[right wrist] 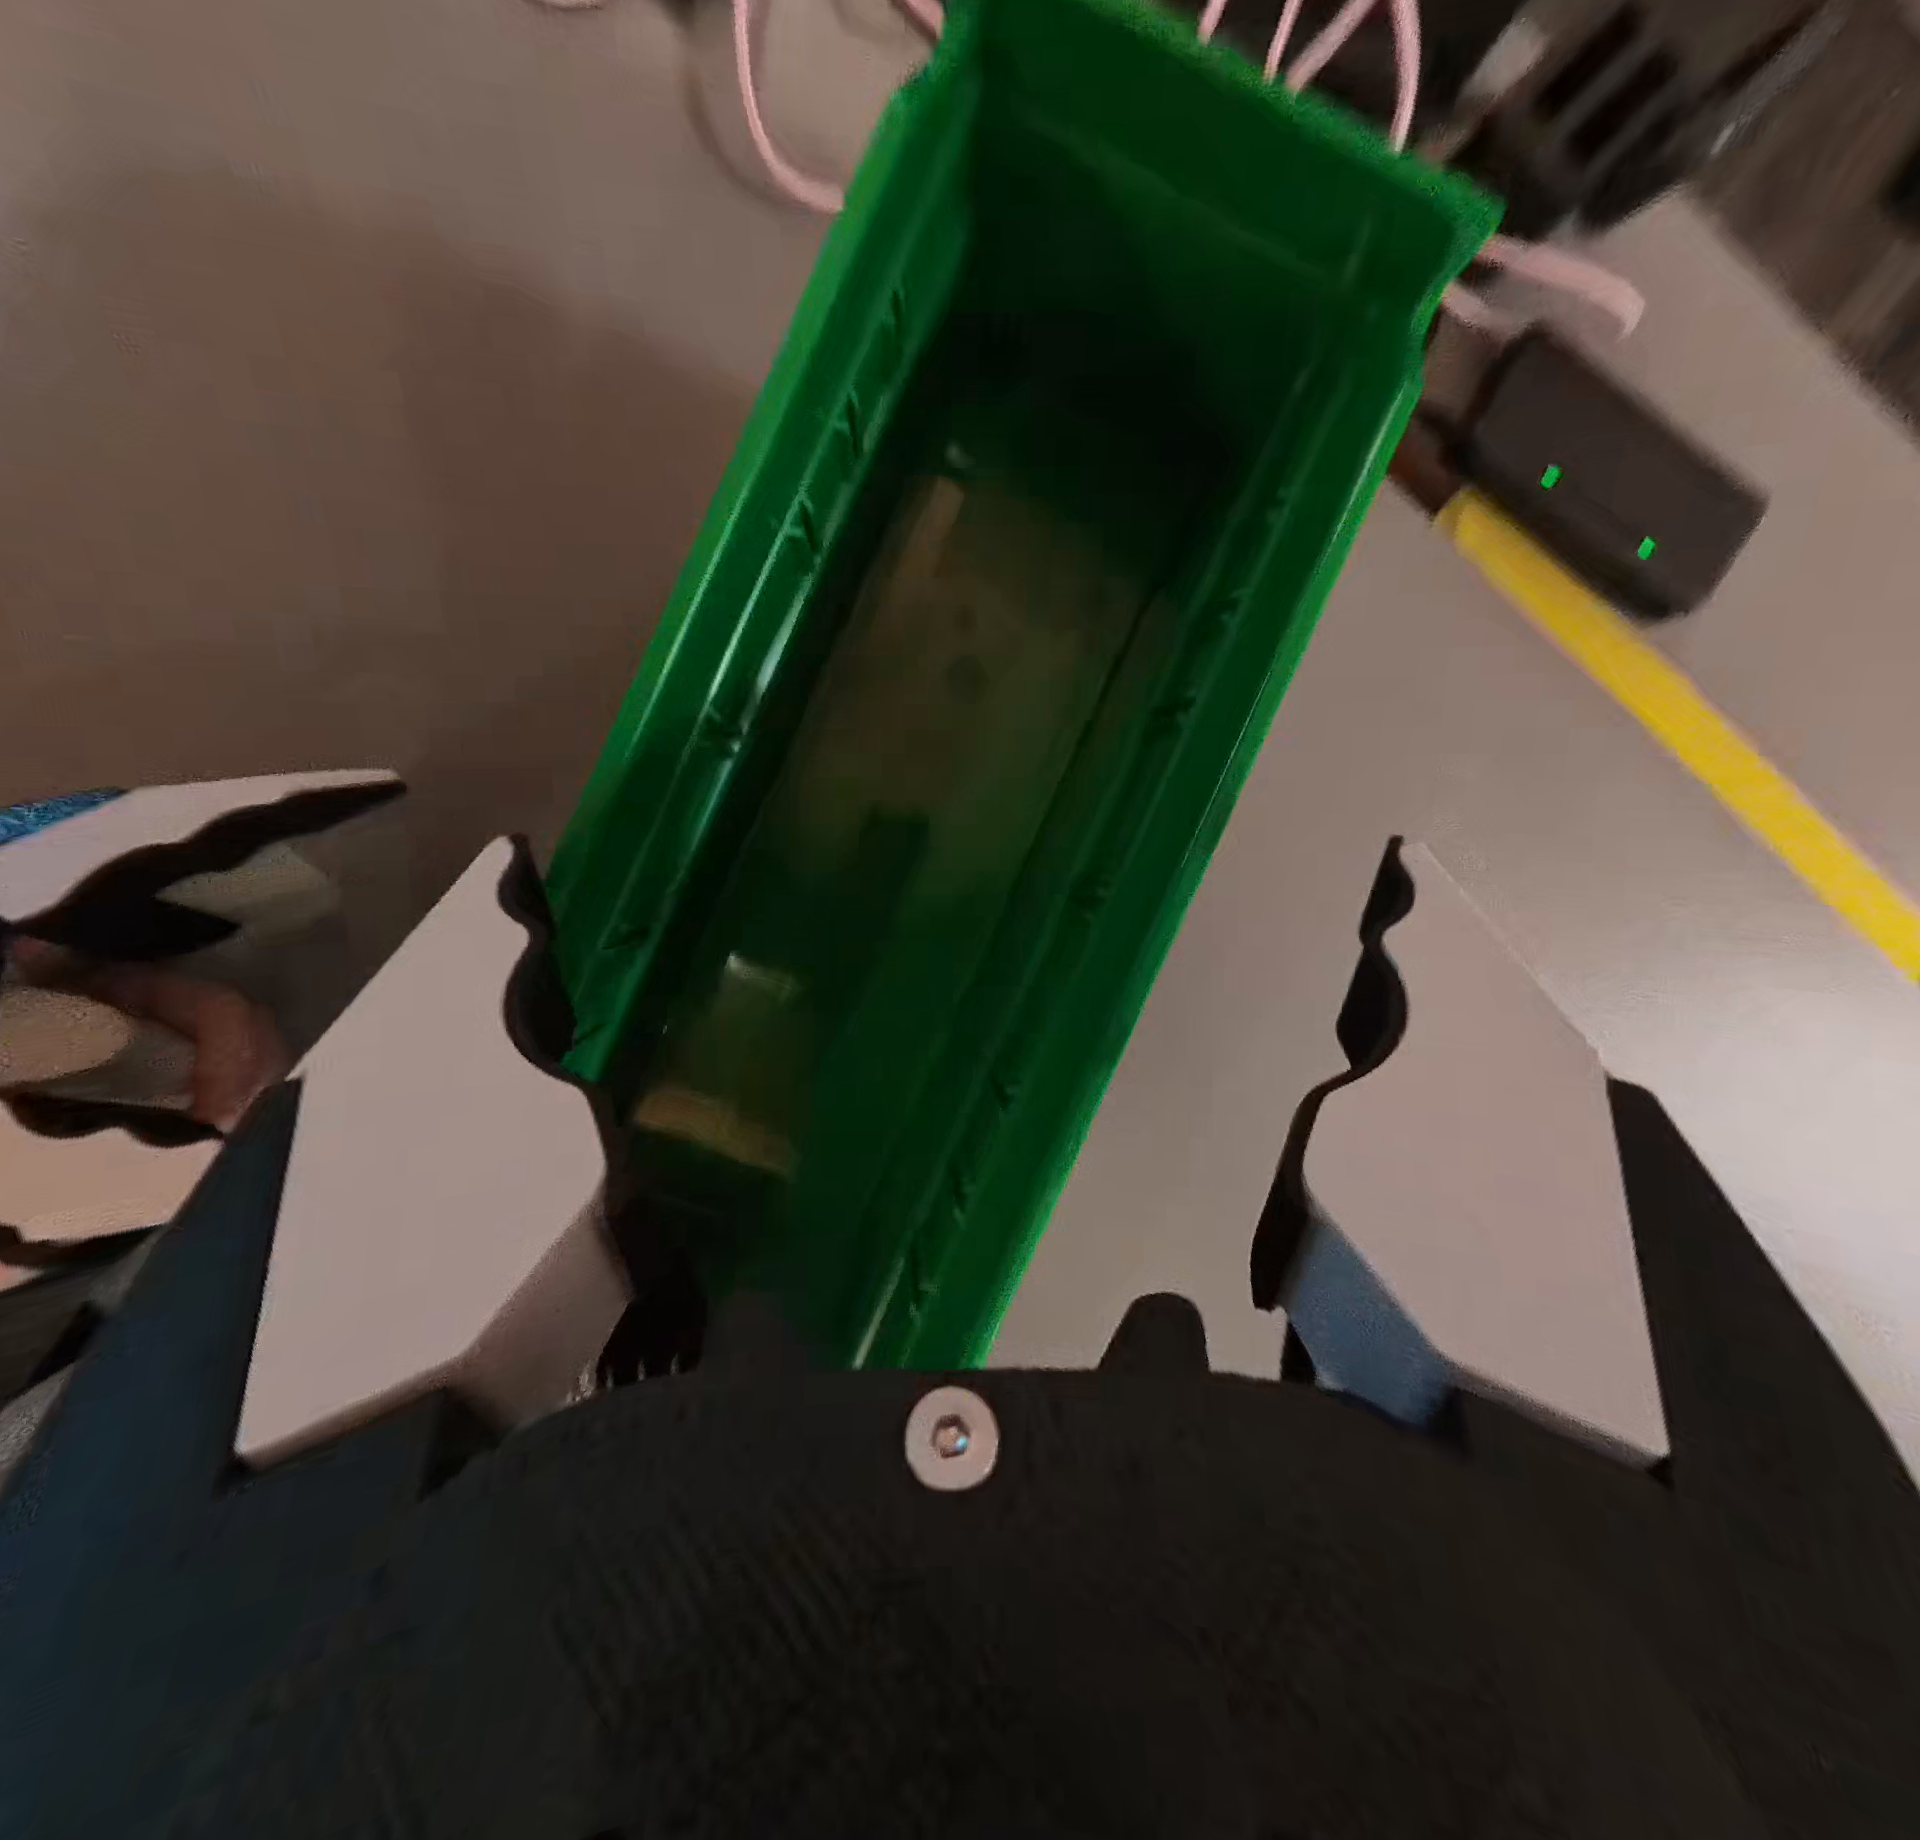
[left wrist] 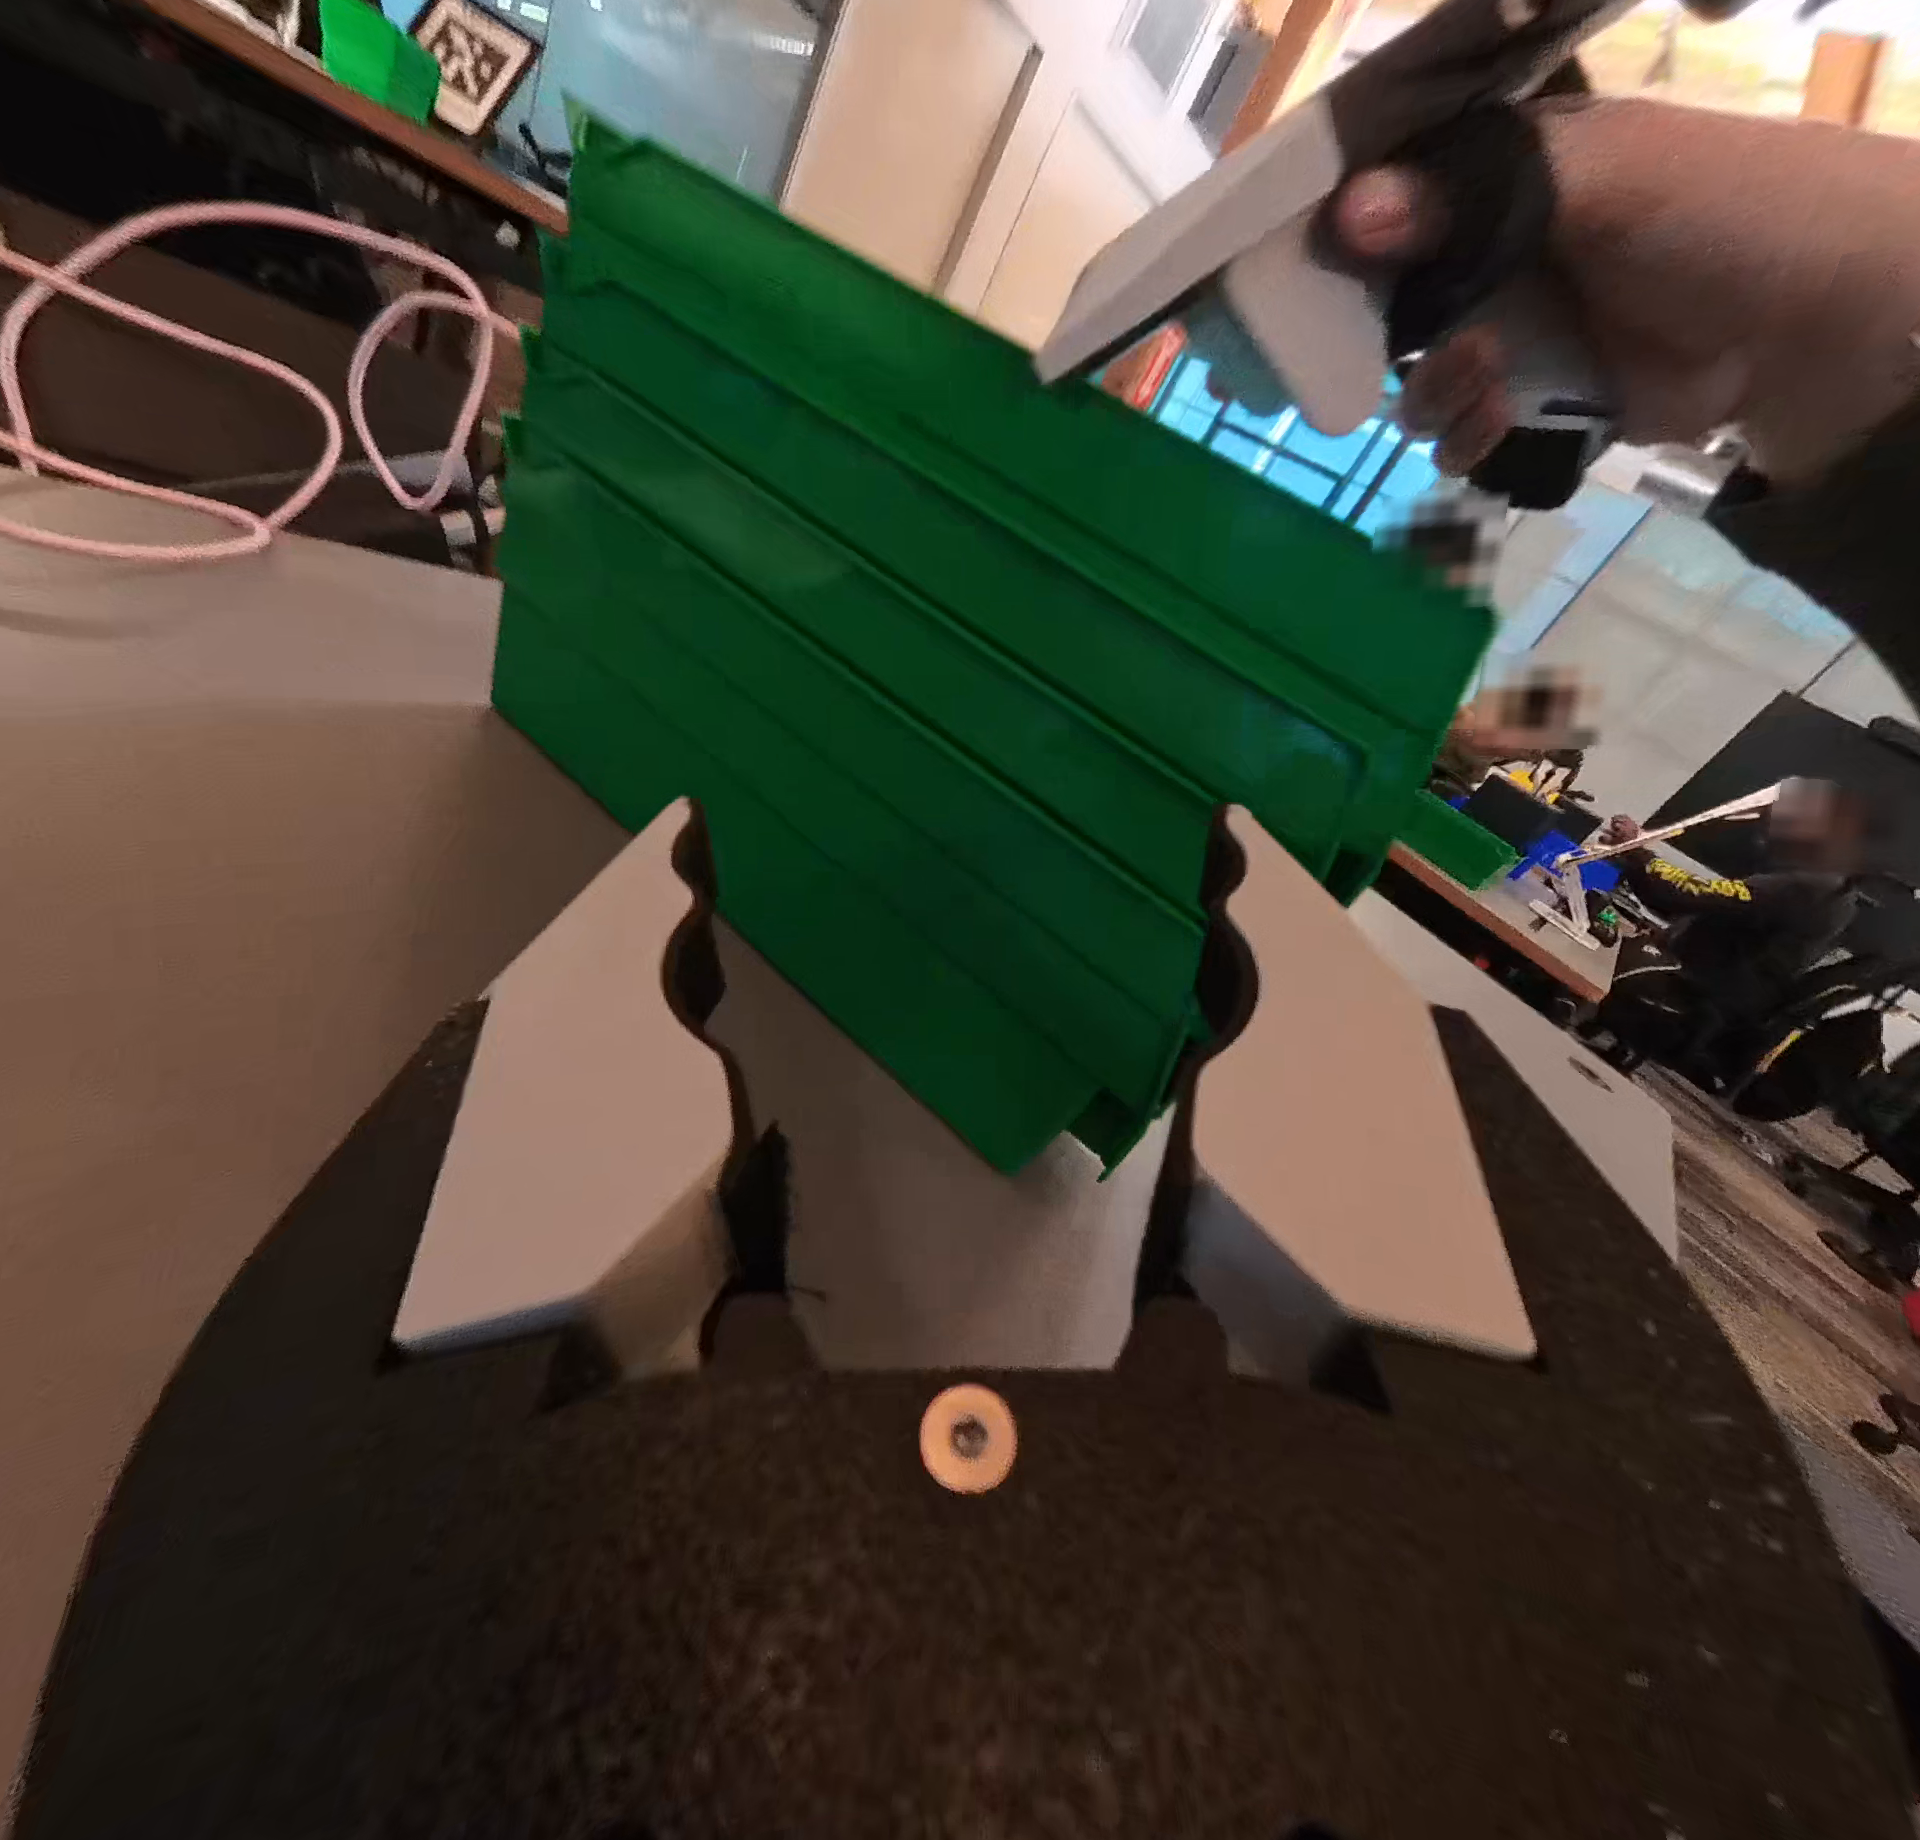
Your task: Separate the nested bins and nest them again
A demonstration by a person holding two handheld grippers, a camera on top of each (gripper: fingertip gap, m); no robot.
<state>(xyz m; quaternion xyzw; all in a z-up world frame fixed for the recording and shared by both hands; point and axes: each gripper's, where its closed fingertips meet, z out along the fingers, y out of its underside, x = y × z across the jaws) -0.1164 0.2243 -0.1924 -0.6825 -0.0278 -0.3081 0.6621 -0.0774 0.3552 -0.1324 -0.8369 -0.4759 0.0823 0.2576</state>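
L wrist view: our left tool [left wrist: 956, 959] has its jaws spread, with the lower corner of the green bin stack [left wrist: 935, 647] between them; the right pad seems to touch the stack edge, the left pad is apart. The stack tilts, its ribbed side toward the cam, over the grey surface [left wrist: 208, 855]. Right tool [left wrist: 1195, 273] sits at upper right, by the stack's top edge. Pink cable [left wrist: 208, 388] upper left.

R wrist view: right tool [right wrist: 956, 959] spread wide; the left pad touches the bin rim, the right pad is clear. We look down into the open bin. Black box w/ green LEDs [right wrist: 1600, 481] and yellow strip [right wrist: 1704, 751] at right.
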